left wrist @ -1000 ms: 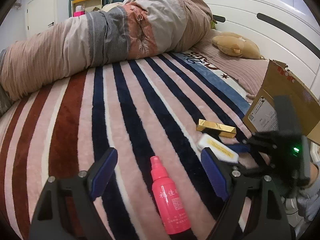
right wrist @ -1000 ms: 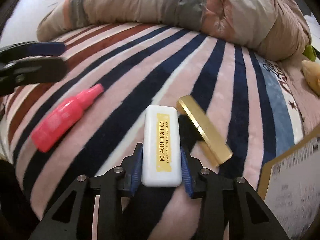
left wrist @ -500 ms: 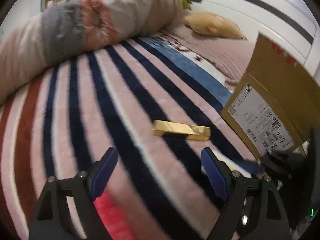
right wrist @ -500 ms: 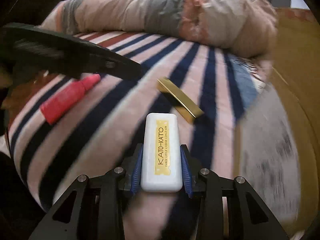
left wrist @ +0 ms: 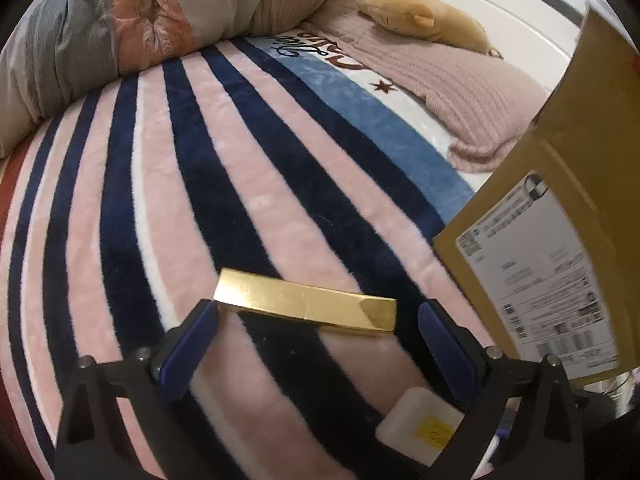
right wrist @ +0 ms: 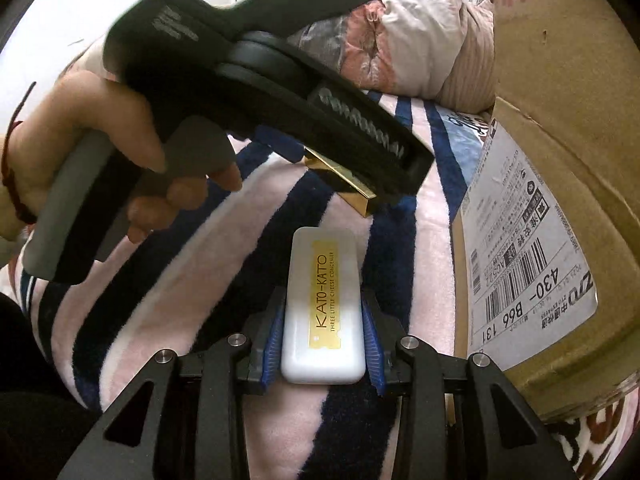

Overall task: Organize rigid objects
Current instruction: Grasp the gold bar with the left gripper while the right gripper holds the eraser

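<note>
1. While the left tool (left wrist: pixel 316 328) widens its jaws over the gold box (left wrist: pixel 306 306), nothing is pressed between the pads; box lies flat on the striped bed blanket (left wrist: pixel 240 184).
2. Right tool (right wrist: pixel 324 340): clamped on the white concealer case (right wrist: pixel 324 308), held above the blanket.
3. Cardboard box (right wrist: pixel 560 184): at 3 o'clock, just beside both items.
4. Progress, judged: early. Case lifted but not stowed; gold box not yet gripped.
</note>
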